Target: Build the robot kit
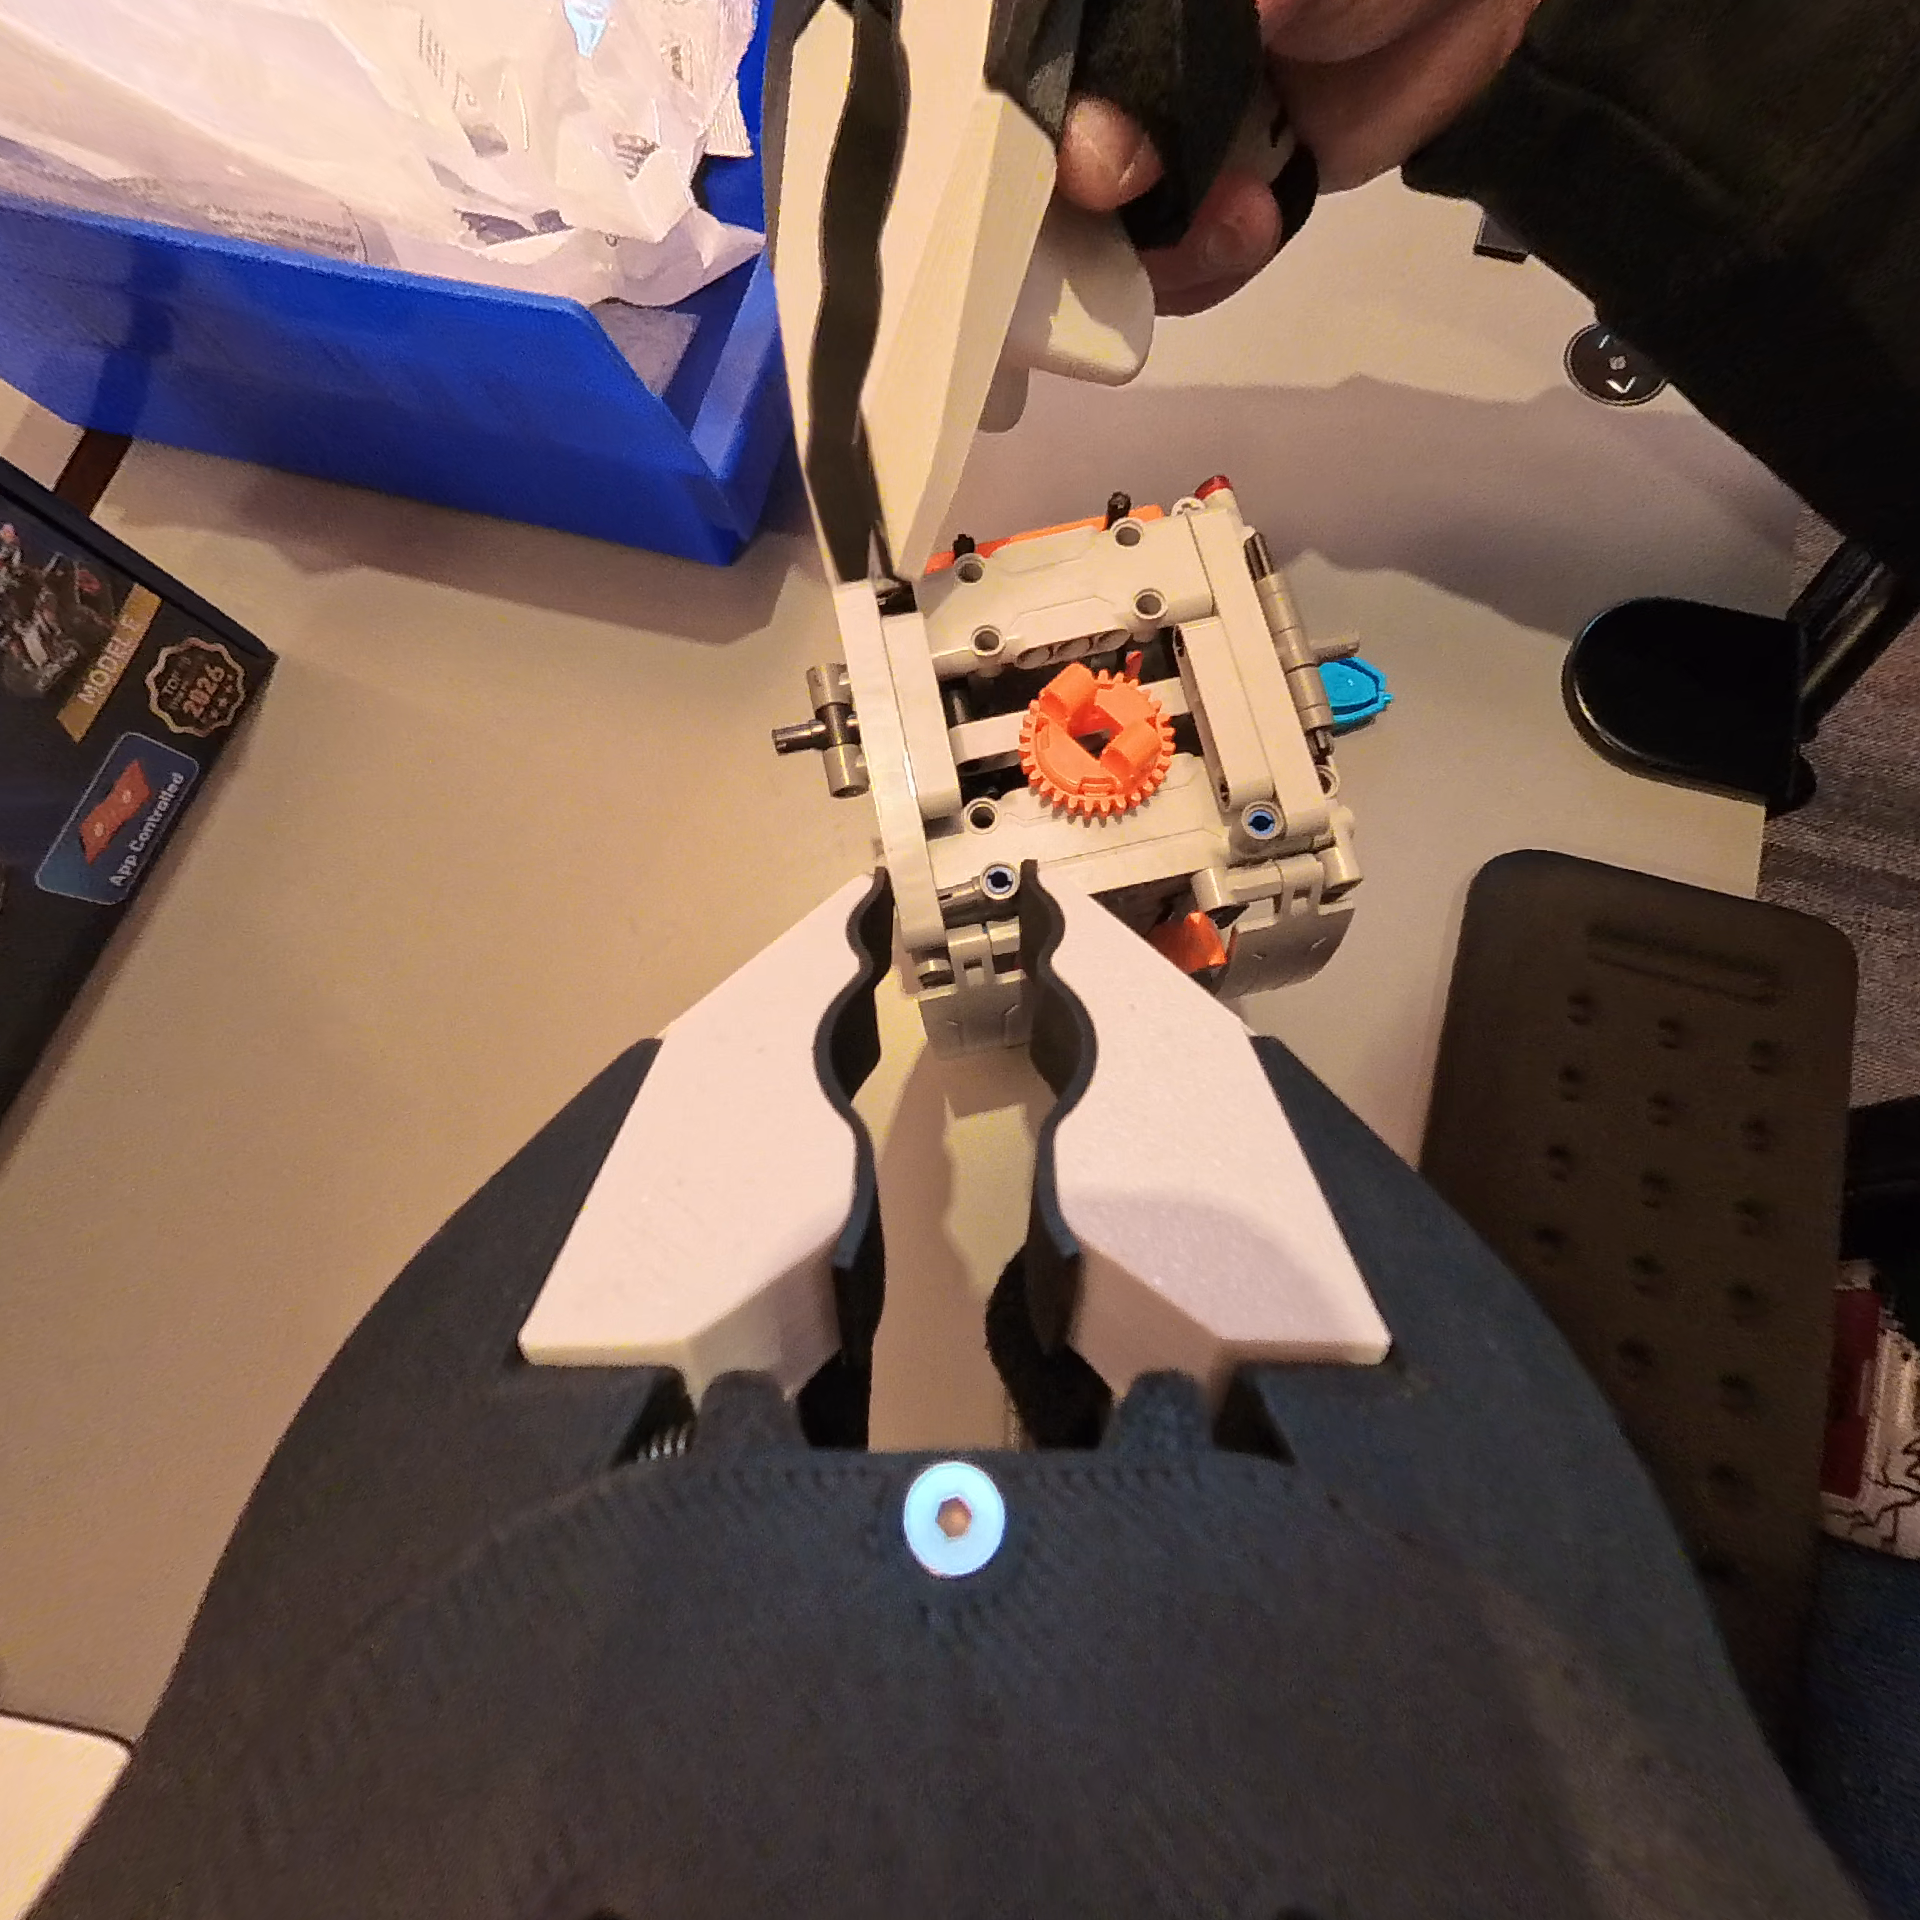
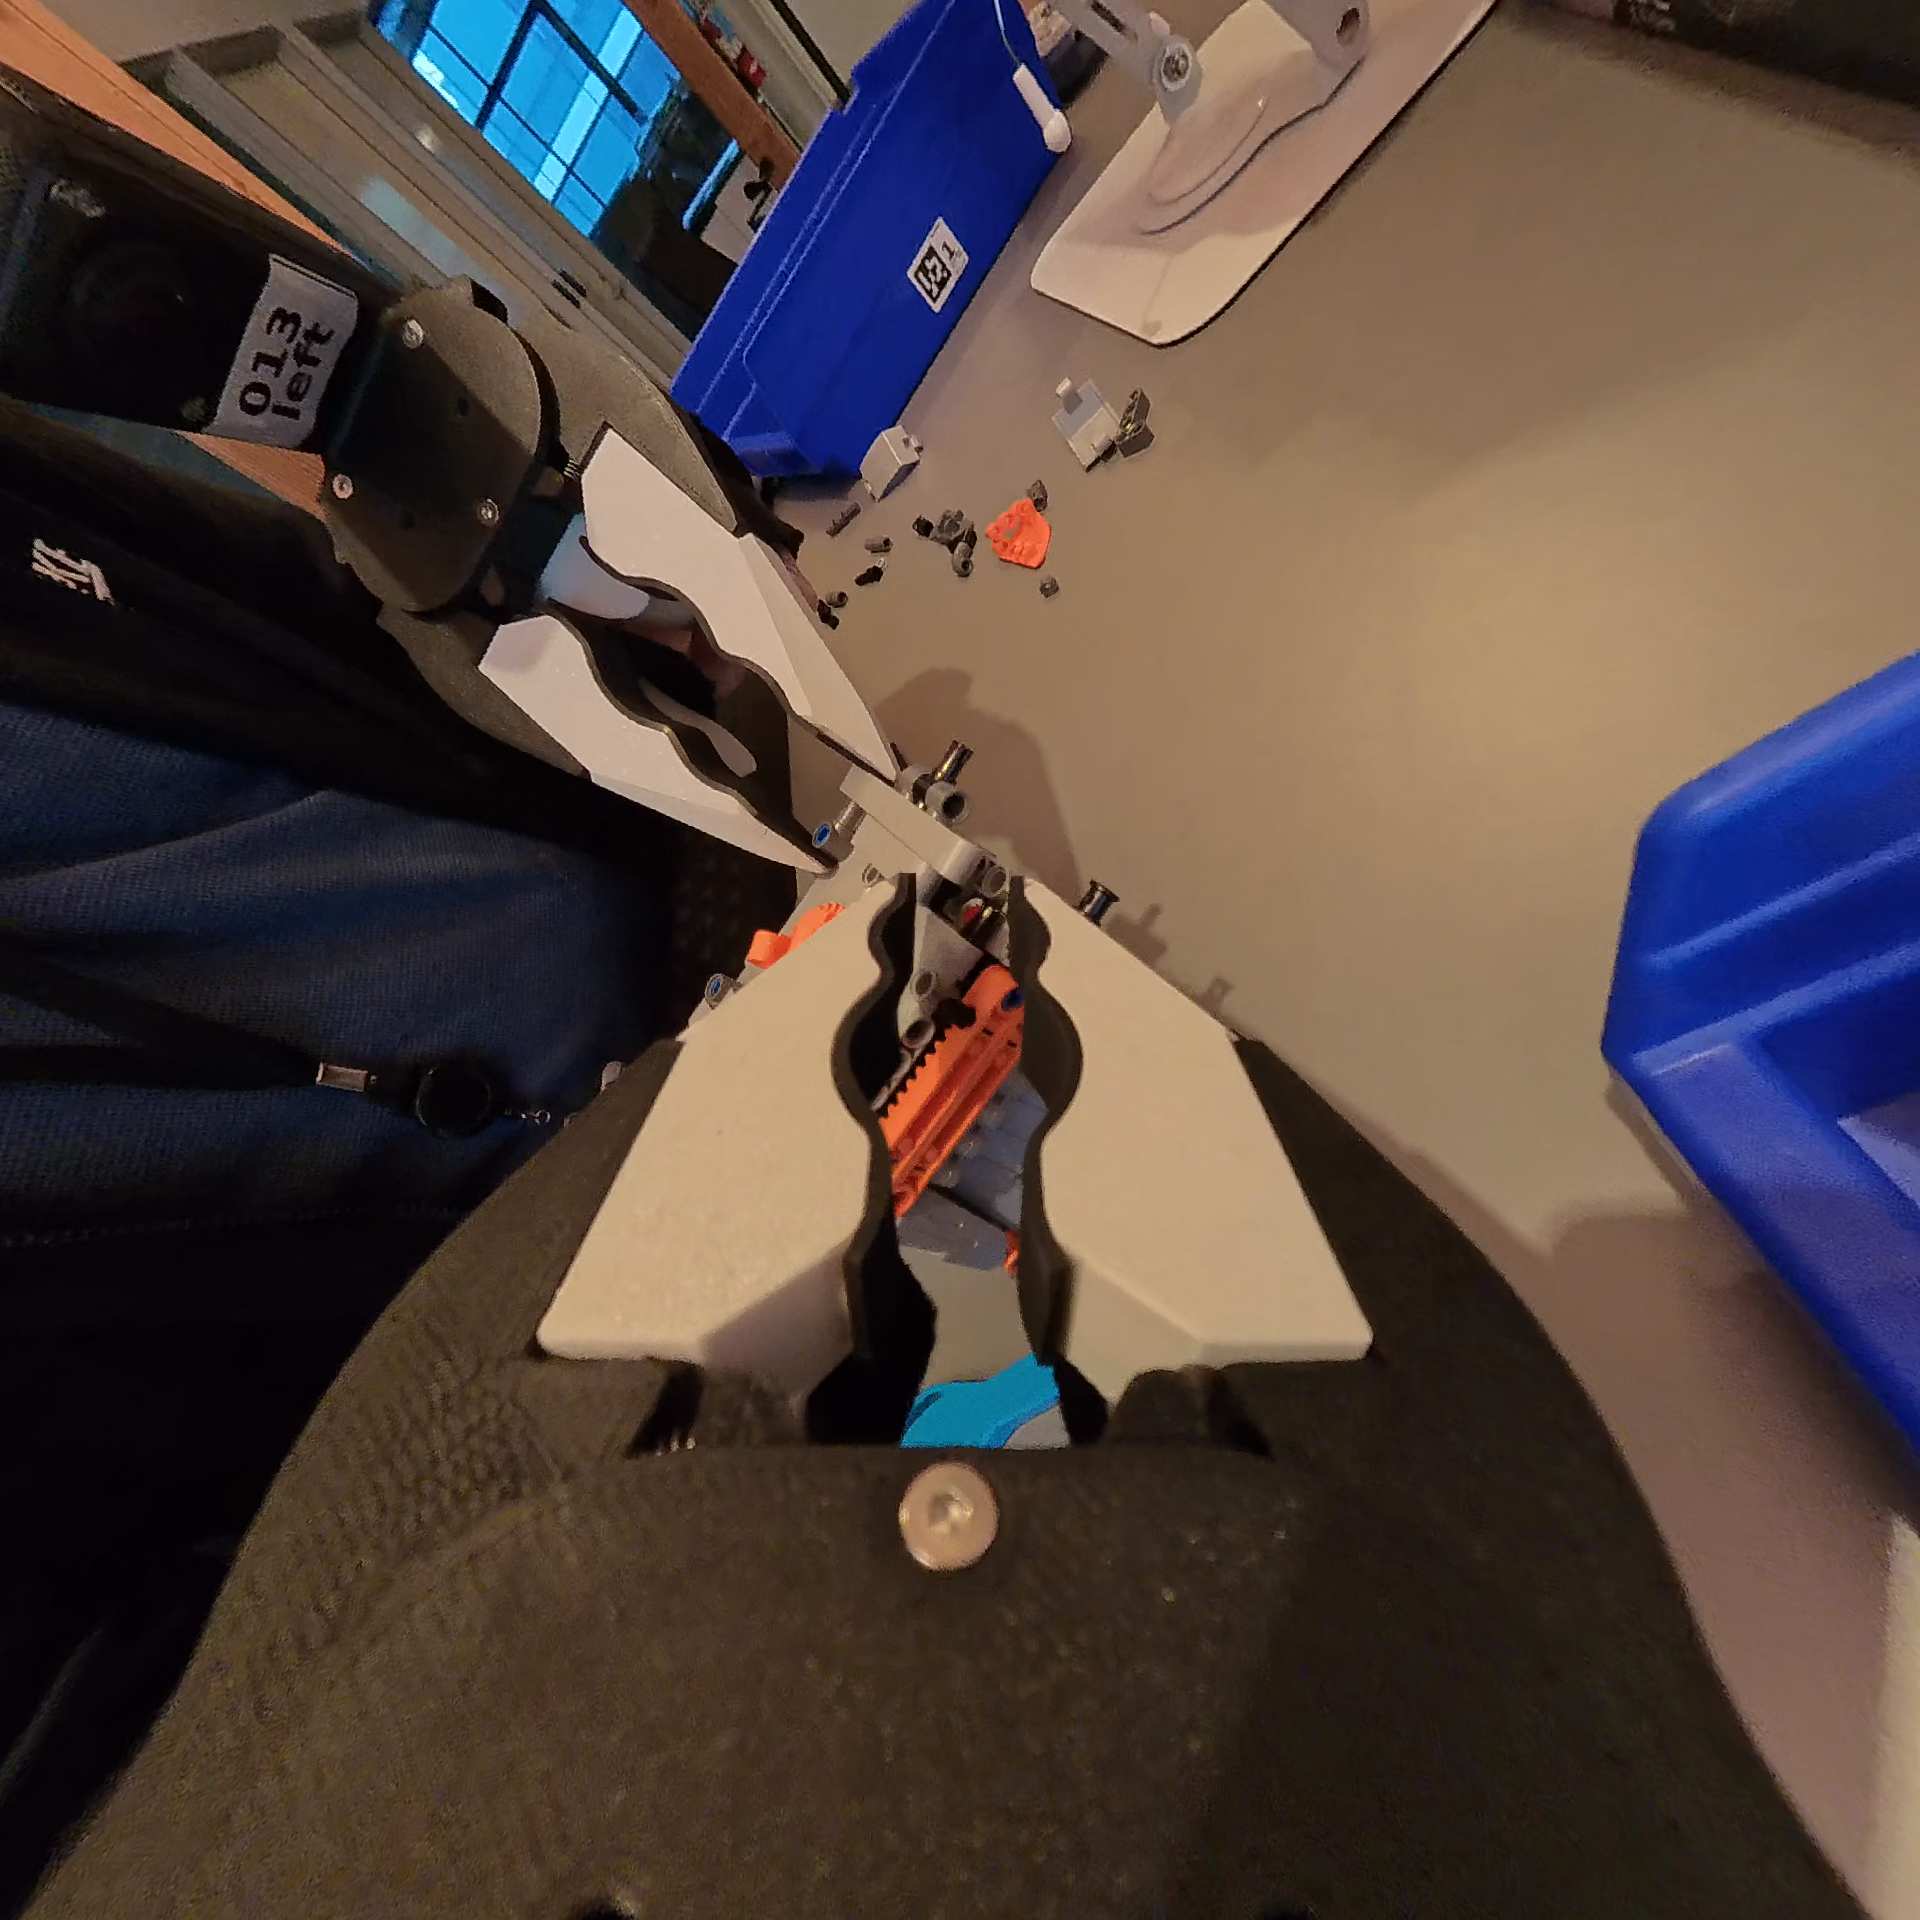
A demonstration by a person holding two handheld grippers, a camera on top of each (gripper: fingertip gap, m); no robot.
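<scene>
A grey building-brick assembly (image 1: 1081,623) with an orange gear (image 1: 1096,743) and a light blue piece (image 1: 1351,691) sits between both grippers, just above the beige table (image 1: 468,831). My left gripper (image 1: 956,883) is shut on its near grey corner. My right gripper (image 1: 873,566) comes down from above, held by a person's hand (image 1: 1195,197), and grips the far left edge. In the right wrist view, my right gripper (image 2: 956,888) is shut on the assembly (image 2: 951,1081), with orange and grey parts between its fingers. The left gripper (image 2: 831,847) meets the assembly from the upper left.
A blue bin (image 1: 416,374) holding plastic bags stands at the back left, with a dark printed box (image 1: 94,727) at the left edge. A black pad (image 1: 1642,1143) lies to the right. Loose small parts (image 2: 966,530), another blue bin (image 2: 1787,987) and a white stand base (image 2: 1226,177) are on the table. My right fingertips sit around 6 cm from my left ones.
</scene>
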